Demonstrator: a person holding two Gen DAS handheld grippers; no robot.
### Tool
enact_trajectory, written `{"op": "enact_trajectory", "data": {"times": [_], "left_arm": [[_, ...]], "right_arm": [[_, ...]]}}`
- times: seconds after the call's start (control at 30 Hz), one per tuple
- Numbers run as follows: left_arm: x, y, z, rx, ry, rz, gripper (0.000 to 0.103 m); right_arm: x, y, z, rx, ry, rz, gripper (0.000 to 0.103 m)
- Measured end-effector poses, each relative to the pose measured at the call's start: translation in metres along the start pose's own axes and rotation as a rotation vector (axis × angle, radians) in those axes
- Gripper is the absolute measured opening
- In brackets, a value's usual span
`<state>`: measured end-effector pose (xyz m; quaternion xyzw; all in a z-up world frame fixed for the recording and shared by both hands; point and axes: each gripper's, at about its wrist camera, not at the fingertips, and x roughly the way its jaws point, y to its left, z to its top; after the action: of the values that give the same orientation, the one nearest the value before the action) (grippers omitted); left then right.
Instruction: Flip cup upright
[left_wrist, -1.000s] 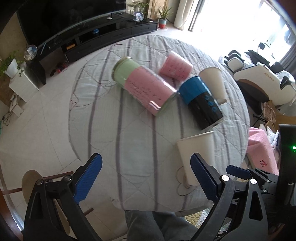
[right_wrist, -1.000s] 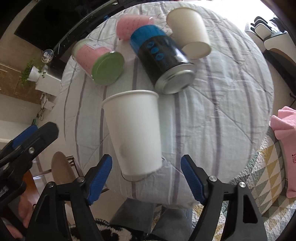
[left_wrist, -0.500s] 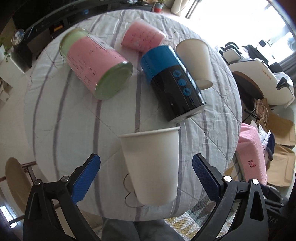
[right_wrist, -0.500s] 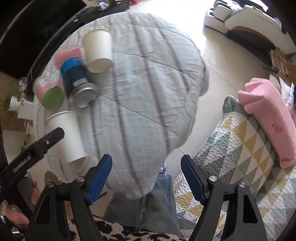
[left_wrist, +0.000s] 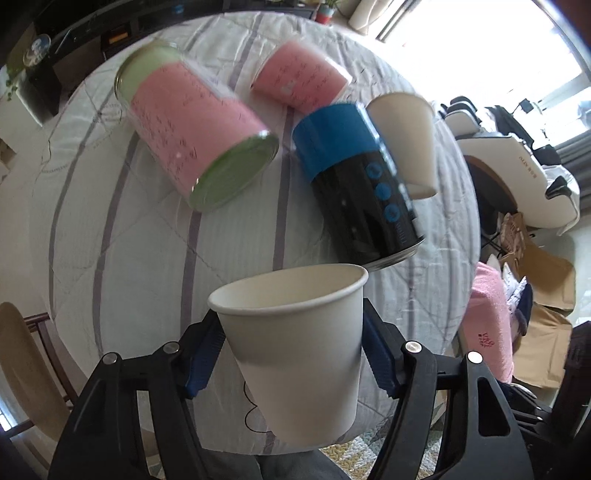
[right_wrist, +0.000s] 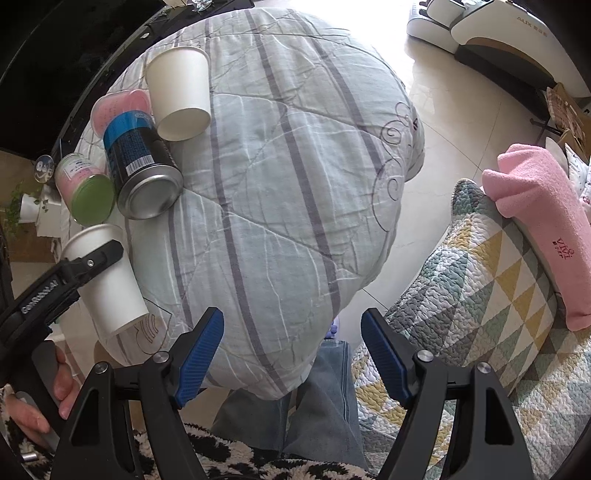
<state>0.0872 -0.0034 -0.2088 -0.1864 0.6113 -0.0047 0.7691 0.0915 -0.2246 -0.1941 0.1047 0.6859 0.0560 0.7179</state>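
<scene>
Now we see our left gripper (left_wrist: 291, 354) closed on the white paper cup (left_wrist: 295, 354), rim up, while our right gripper (right_wrist: 291, 354) is open with nothing between its fingers.

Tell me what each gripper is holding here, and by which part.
The left gripper holds the near white cup by its side wall, one finger on each side below the rim. The right gripper is open and holds nothing.

"AUX" stands on the white-and-tan massage chair (right_wrist: 517, 33); "VIVI" is stitched in red on the pink folded towel (right_wrist: 546, 229).
</scene>
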Motion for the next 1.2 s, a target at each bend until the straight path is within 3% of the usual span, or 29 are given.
{"op": "enact_trajectory", "data": {"times": [0.2, 0.3, 0.4, 0.67, 0.87, 0.97, 1.2], "left_arm": [[-0.033, -0.012, 0.008, 0.1, -0.152, 0.007, 0.071], [-0.044, -0.023, 0.014, 0.202, -0.252, 0.066, 0.071], [-0.045, -0.028, 0.016, 0.264, -0.302, 0.098, 0.071], [-0.012, -0.012, 0.011, 0.21, -0.186, 0.082, 0.07], [-0.022, -0.012, 0.007, 0.212, -0.208, 0.073, 0.07], [-0.016, -0.01, 0.005, 0.216, -0.18, 0.088, 0.07], [-0.012, -0.004, -0.008, 0.195, -0.139, 0.073, 0.083]], "right_arm": [[-0.008, 0.01, 0.001, -0.008, -0.026, 0.025, 0.078], [-0.011, 0.013, 0.002, -0.012, -0.04, 0.03, 0.078], [-0.01, 0.016, 0.001, -0.016, -0.042, 0.03, 0.078], [0.004, 0.017, -0.003, -0.016, -0.004, 0.024, 0.078], [0.004, 0.017, -0.004, -0.016, -0.004, 0.025, 0.078], [0.002, 0.019, -0.005, -0.021, -0.007, 0.028, 0.078], [0.003, 0.019, -0.006, -0.019, -0.002, 0.025, 0.078]]}}
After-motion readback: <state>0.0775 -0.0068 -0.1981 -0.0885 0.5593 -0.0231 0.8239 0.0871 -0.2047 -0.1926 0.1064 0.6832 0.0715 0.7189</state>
